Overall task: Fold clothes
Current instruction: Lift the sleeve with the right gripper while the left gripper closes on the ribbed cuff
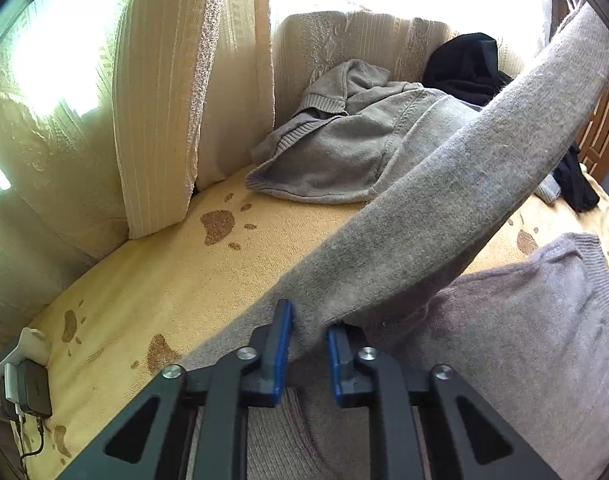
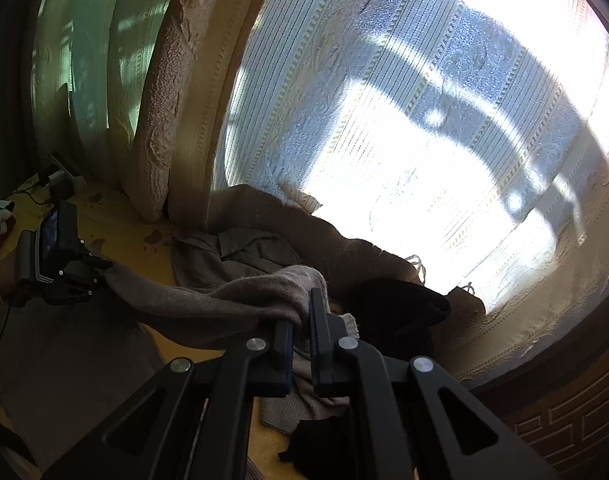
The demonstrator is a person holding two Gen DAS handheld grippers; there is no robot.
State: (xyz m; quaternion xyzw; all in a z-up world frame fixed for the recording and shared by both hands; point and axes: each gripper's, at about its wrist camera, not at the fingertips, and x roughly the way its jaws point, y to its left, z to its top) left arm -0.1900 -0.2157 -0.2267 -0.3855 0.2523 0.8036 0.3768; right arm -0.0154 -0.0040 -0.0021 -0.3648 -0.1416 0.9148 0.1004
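The left gripper (image 1: 309,334) is pinched shut on one end of a long grey sleeve (image 1: 444,184). The right gripper (image 2: 302,316) is pinched shut on the other end of the same sleeve (image 2: 208,300). So the sleeve hangs between the two grippers like a soft rope, off the yellow sofa cover (image 1: 176,276). In the left wrist view it runs from the fingers up and away to the top right corner, where the right hand must be. In the right wrist view it runs off to the left, straight to the left gripper (image 2: 98,272). The rest of the grey sweater (image 1: 536,320) lies flat on the sofa, just under the sleeve and close to the left gripper. I think the sleeve needs to be laid across that flat part next. The right hand has the farther end, so it likely has the longer way to go. Another grey top (image 1: 336,152) and some black clothes (image 1: 464,64) sit in a pile at the back of the sofa.
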